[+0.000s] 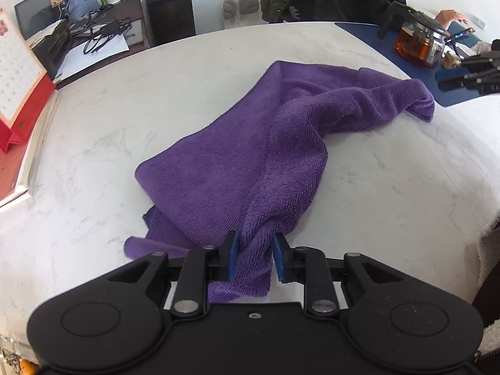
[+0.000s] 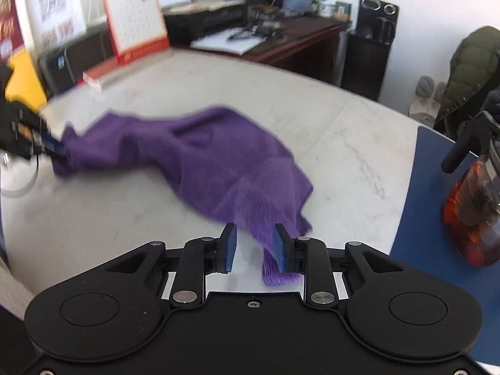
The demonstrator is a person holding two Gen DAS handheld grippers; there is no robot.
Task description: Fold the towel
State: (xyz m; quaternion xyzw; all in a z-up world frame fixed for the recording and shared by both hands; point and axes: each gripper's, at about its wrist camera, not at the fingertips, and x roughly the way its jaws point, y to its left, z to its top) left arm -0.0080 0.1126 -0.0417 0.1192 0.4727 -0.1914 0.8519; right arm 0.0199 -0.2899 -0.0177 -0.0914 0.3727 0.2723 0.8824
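Mounted behind each gripper, angled steeply down, close over the table [image 1: 93, 118] — facing roughly opposite ends of the towel [image 1: 237, 162]. Shared: towel, table, teapot [image 1: 420, 43].

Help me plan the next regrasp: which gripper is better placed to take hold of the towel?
Left, probably. The left gripper straddles the towel; at the right gripper, cloth only brushes one pad.

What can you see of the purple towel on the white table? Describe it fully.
The purple towel looks like soft terry cloth, ribbed in texture. It lies crumpled and twisted in a long diagonal band on the white marble-look table, not yet folded neatly. One end sits between the open left tongs; the other end hangs by the open right tongs, against one blue pad.
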